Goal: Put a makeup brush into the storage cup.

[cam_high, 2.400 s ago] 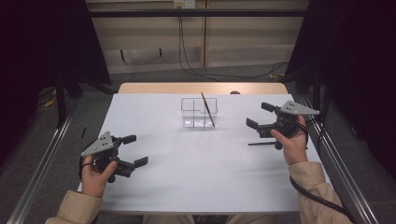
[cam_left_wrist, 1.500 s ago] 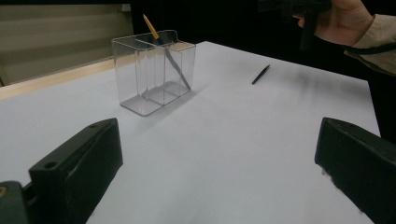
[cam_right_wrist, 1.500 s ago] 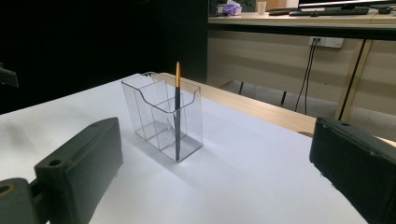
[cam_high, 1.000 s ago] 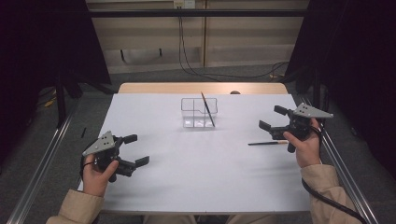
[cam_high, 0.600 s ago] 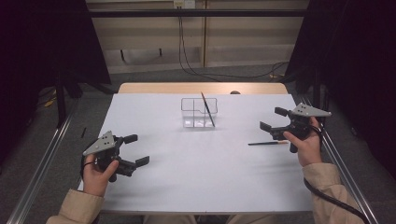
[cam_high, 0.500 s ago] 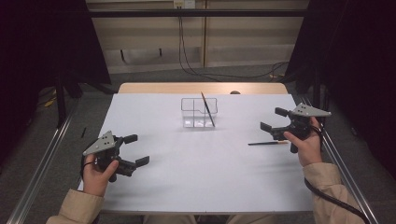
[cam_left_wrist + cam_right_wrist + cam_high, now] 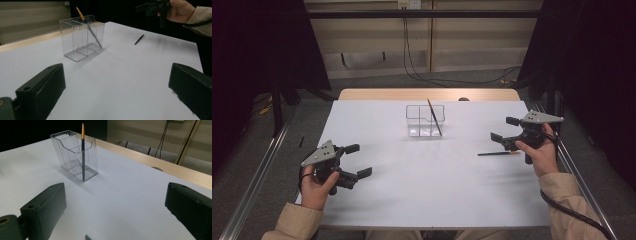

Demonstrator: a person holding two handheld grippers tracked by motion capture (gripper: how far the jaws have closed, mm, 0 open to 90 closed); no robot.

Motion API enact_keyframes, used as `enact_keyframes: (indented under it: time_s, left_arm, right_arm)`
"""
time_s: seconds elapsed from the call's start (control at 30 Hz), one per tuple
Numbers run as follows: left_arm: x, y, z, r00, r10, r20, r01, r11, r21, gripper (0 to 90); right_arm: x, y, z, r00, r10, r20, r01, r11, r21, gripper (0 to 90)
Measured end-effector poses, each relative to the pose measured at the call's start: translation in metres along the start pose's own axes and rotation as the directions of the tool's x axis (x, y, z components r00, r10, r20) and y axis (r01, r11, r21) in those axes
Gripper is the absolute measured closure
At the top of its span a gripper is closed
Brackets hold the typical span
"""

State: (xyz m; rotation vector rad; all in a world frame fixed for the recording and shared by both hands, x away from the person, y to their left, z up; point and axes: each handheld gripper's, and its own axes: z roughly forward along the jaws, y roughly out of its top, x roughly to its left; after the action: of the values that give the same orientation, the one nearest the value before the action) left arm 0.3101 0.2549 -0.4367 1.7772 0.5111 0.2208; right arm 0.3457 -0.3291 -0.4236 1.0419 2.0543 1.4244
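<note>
Right-hand black two-jaw gripper [image 7: 512, 131] with a grey three-cornered top plate: matte, blocky jaws spread wide apart, holding nothing, raised a little above the white table [image 7: 432, 185]; a dark cable trails from its handle along the person's beige sleeve. Just below and slightly to the inner side of its jaws lies a slim dark pencil with an orange tip [image 7: 498, 153], flat on the table surface, straight, pointing crosswise, untouched; from the left gripper view the same pencil [image 7: 139, 39] appears as a thin dark sliver beneath the right gripper [image 7: 150, 6]. Farther ahead of the right jaws and toward the table's middle stands a clear rectangular plastic organiser box with inner partitions [image 7: 419, 116], glossy, thin-walled, with a scooped front edge; in the right gripper view the box [image 7: 67, 147] sits ahead and left of the jaws. A second thin dark pencil with an orange-yellow end [image 7: 82, 150] stands in the compartment at the box's end, leaning against the wall, the orange end up and above the rim. Left-hand black two-jaw gripper [image 7: 355, 161], of the same build and grey plate, sits well apart near the table's opposite side: jaws wide, empty. The table surface is smooth, matte white, with a pale wooden strip [image 7: 427, 94] along the far edge.
</note>
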Motion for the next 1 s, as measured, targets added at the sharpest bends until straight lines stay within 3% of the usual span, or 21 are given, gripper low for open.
enact_keyframes:
  time_s: [0.3, 0.43, 1.0]
  left_arm:
    - [0.0, 0.0, 0.0, 1.0, -0.001, 0.002, 0.001, 1.0, -0.004, 0.7]
    - [0.0, 0.0, 0.0, 1.0, 0.0, 0.001, 0.0, 1.0, -0.004, 0.8]
    - [-0.001, 0.002, -0.003, 1.0, 0.002, -0.002, -0.002, 0.9999, -0.012, 0.7]
  right_arm:
    - [0.001, 0.0, 0.0, 1.0, 0.004, -0.006, -0.004, 1.0, -0.005, 3.1]
    - [0.007, -0.001, -0.004, 0.9997, 0.012, -0.023, -0.013, 0.998, -0.053, 3.2]
    - [0.032, -0.026, -0.023, 0.9987, 0.035, -0.037, -0.039, 0.994, -0.101, 3.0]
